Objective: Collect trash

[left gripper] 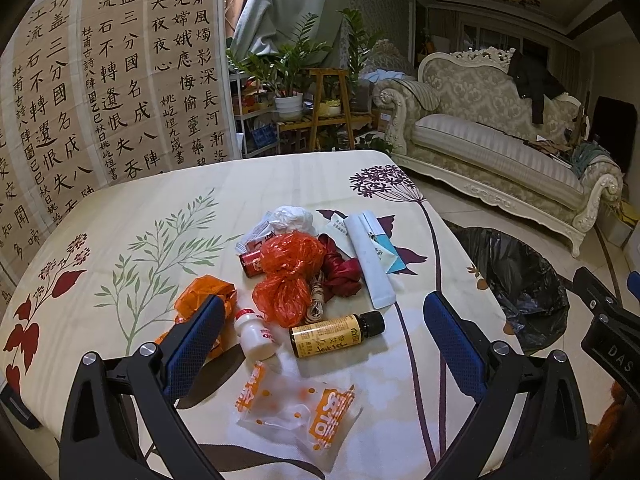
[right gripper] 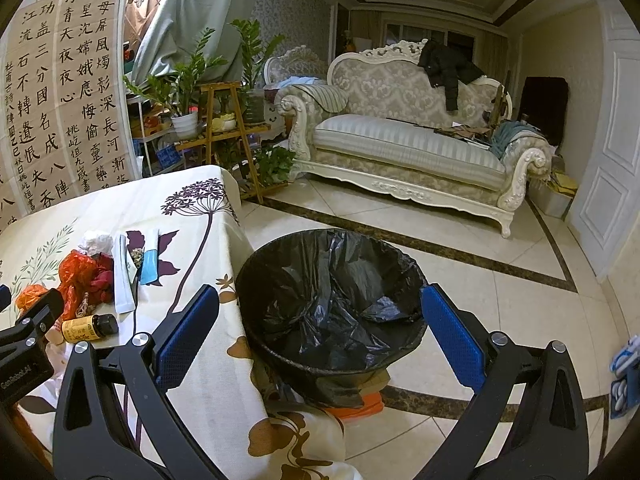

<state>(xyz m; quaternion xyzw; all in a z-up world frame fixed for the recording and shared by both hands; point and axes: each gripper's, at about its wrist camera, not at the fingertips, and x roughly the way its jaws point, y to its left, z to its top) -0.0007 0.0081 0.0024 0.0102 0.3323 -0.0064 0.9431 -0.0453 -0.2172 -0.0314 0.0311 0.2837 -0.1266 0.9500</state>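
Note:
Trash lies in a heap on the floral tablecloth (left gripper: 120, 216): crumpled orange plastic (left gripper: 290, 268), a brown bottle with a yellow label (left gripper: 334, 334), a small white bottle (left gripper: 256, 334), a clear orange-printed wrapper (left gripper: 296, 408), a white tube (left gripper: 366, 256) and white tissue (left gripper: 292, 218). My left gripper (left gripper: 324, 320) hangs open over the small bottles, holding nothing. In the right wrist view my right gripper (right gripper: 320, 312) is open and empty above the bin lined with a black bag (right gripper: 332, 300), which stands on the floor beside the table's right edge.
A cream sofa (right gripper: 400, 136) with a dark jacket stands across the tiled floor. Potted plants on a wooden stand (right gripper: 224, 120) sit behind the table's far corner. Calligraphy sheets (left gripper: 100, 80) cover the wall to the left. A white door (right gripper: 608, 152) is at right.

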